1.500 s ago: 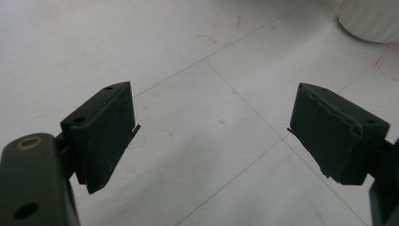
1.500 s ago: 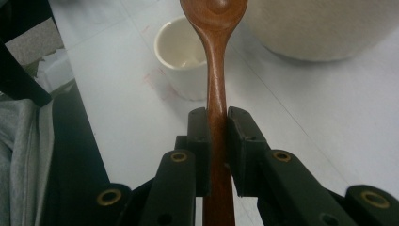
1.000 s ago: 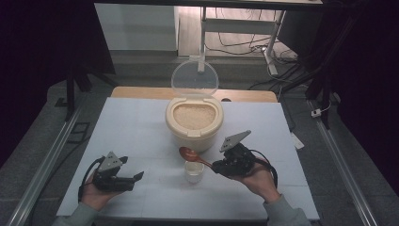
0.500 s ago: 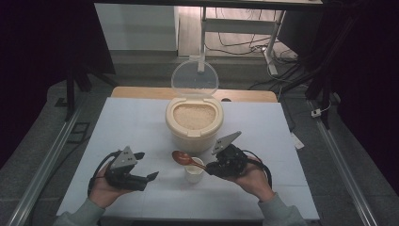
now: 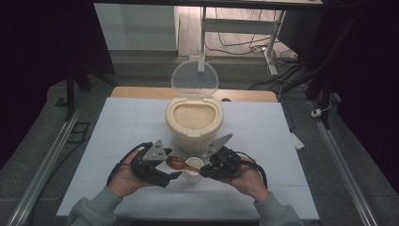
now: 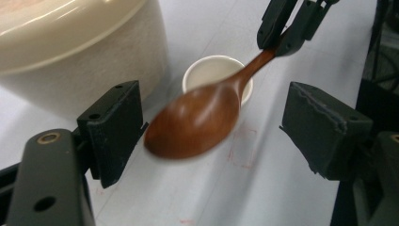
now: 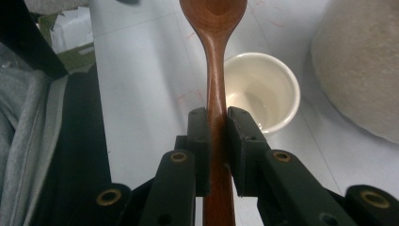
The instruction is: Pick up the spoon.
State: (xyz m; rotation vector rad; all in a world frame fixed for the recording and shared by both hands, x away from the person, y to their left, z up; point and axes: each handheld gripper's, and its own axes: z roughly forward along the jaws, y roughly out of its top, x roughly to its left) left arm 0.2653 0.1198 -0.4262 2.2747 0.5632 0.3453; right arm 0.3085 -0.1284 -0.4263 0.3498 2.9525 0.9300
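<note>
Holding a wooden spoon [image 7: 214,56] by the handle, the right gripper [image 7: 217,125] has both jaws pressed tight on the stem, clamped just below the neck; in the right gripper view the stem runs straight up between the pads and the bowl sits at the top edge. Left gripper [image 6: 211,127] has its jaws wide apart, nothing between the pads touching them; the spoon bowl [image 6: 193,122] hangs in the gap, closer to the left-hand pad of that view, slightly motion-blurred, contact not confirmed. In the high view both hands sit at the near edge of the white table [image 5: 117,122], left gripper [image 5: 162,172] and right gripper [image 5: 209,167] facing each other, spoon [image 5: 178,163] bridging between them, bowl end toward the left one. Small white cup [image 5: 193,167] stands upright on the table directly between the two grippers, looks empty in the right gripper view [image 7: 261,92]; spoon stem passes over or beside its rim, height above it cannot be told. Just behind the cup, the beige rice container [image 5: 194,123] is filled with rice grains [image 5: 194,115], its clear lid [image 5: 195,81] hinged open and standing upright at the back. Behind that, a strip of wooden board [image 5: 141,92] shows at the table's far edge. Beyond the table: floor, cables [image 5: 244,42], metal frame legs [image 5: 270,44].
</note>
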